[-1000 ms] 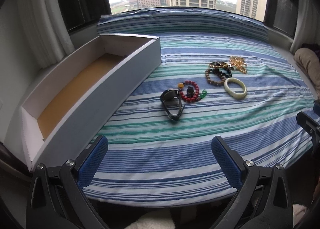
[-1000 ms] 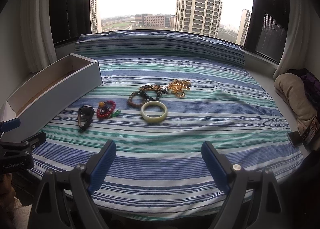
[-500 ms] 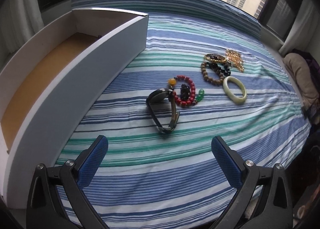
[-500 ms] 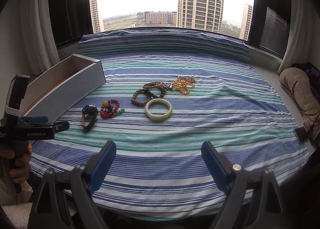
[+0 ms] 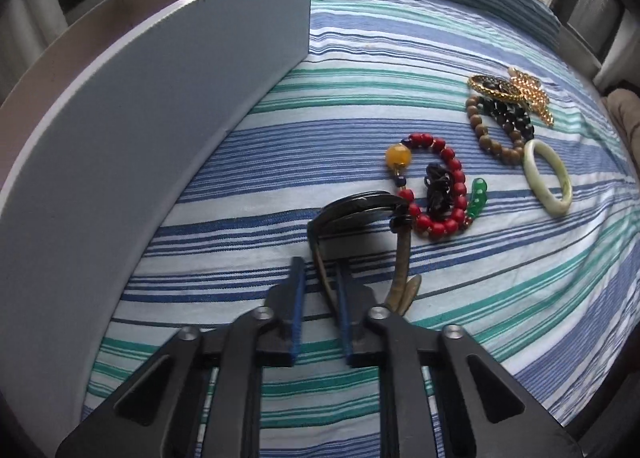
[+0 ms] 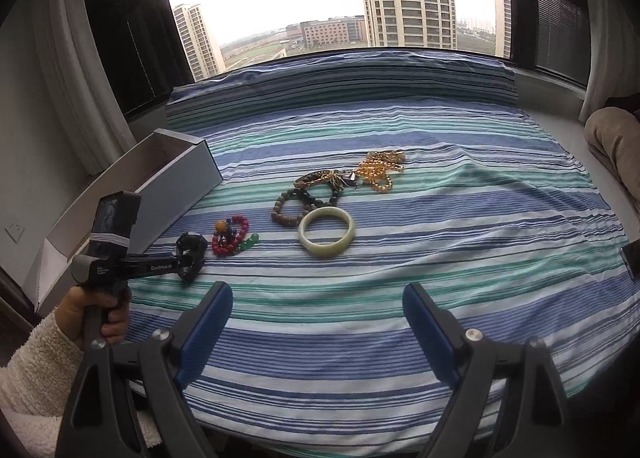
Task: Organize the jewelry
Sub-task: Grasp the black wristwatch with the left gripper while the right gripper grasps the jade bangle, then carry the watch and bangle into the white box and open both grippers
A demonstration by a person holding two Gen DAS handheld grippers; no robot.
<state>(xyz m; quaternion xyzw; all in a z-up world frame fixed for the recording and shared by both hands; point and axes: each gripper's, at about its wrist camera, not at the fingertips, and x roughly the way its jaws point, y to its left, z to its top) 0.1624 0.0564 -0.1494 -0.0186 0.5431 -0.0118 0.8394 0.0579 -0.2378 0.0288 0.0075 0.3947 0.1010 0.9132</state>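
Black gripper frames, silver screws, blue fingers [image 6: 426, 328]; fuzzy cream sleeve [image 6: 36, 370].

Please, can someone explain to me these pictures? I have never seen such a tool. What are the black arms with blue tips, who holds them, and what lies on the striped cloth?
No robot here: a person holds a hand tool with a claw in each hand, and each tool carries a camera looking along its fingers. In the left view, the left claw has closed on the strap of a dark watch. In the right view, the right claw is open and holds nothing. On the striped cloth lie a red bead bracelet, a pale green bangle, a brown bead bracelet and gold chains. A long open white box stands on the left.
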